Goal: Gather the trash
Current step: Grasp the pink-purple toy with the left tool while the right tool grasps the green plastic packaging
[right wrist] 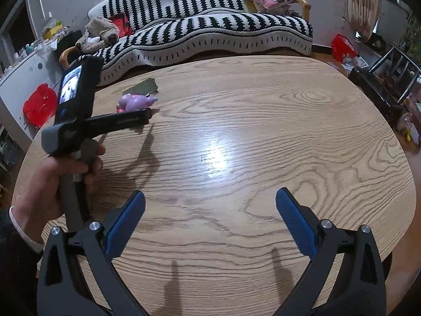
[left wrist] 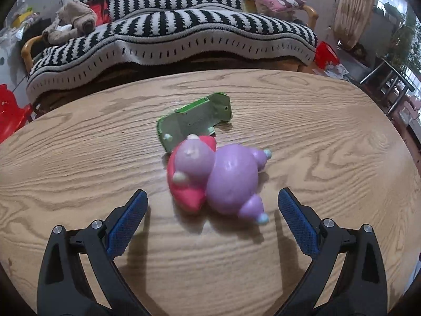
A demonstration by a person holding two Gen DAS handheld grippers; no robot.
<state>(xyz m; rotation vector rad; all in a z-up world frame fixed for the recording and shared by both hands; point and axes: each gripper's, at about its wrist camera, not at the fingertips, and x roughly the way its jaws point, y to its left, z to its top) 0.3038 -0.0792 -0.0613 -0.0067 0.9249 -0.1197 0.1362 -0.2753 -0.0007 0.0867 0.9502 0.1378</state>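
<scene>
A purple and pink plastic toy figure (left wrist: 218, 179) lies on its side on the wooden table (left wrist: 315, 137). A torn green carton piece (left wrist: 194, 119) lies just behind it, touching it. My left gripper (left wrist: 213, 205) is open, low over the table, its blue pads on either side of the toy's near end. In the right wrist view the toy (right wrist: 135, 102) and the green piece (right wrist: 143, 87) sit at the table's far left, with the left gripper's body (right wrist: 105, 121) in front of them. My right gripper (right wrist: 210, 205) is open and empty over bare table.
A sofa with a black and white striped cover (left wrist: 179, 31) stands behind the table, with a plush toy (left wrist: 69, 21) and a pink cushion (left wrist: 279, 0) on it. A red bag (right wrist: 342, 47) and a metal rack (right wrist: 394, 73) stand at the right.
</scene>
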